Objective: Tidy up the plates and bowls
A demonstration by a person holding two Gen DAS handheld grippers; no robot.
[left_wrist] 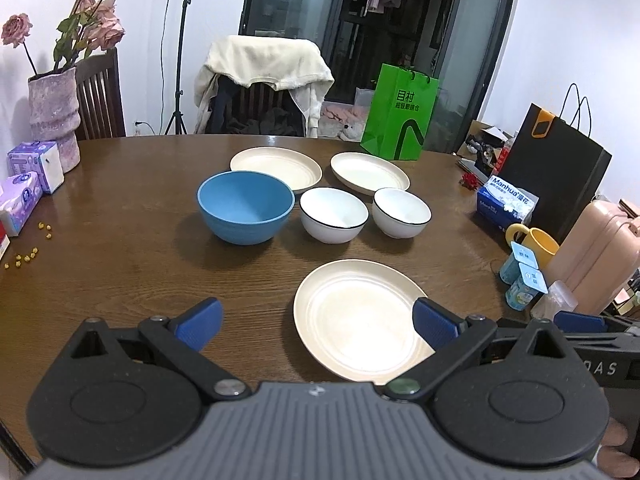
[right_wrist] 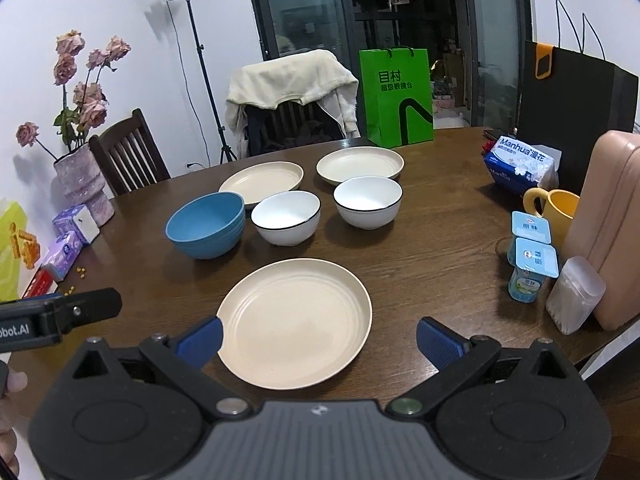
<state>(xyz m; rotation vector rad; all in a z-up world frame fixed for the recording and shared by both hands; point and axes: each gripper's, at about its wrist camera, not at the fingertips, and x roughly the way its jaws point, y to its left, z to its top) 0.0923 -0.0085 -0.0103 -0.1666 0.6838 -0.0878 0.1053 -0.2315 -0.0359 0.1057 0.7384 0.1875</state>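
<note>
The left tool is sitting along the bottom of its own view with both blue-padded fingers spread wide and nothing between them, hovering above the brown desk. Its right pad is overlapping the right rim of the nearest cream plate in the picture; whether it is touching the plate I cannot tell. The right tool is likewise gaping wide and carrying nothing at the bottom of the right wrist view, with that same near plate lying flat just beyond and between its fingers, its left pad lying over the plate's left edge in the picture.

Further up in the left wrist frame, a row of three bowls is standing upright near the middle: the blue bowl to the left, a white bowl with a dark rim in the centre, and a second white bowl to the right. The bowls are standing close together. Behind them two more cream plates are lying flat, the left plate partly hidden behind the blue bowl and the right plate behind the white bowls.

At the upper centre a green paper bag is standing at the desk's far edge. At the right edge a yellow mug and a blue tissue pack are resting on the desk.
</note>
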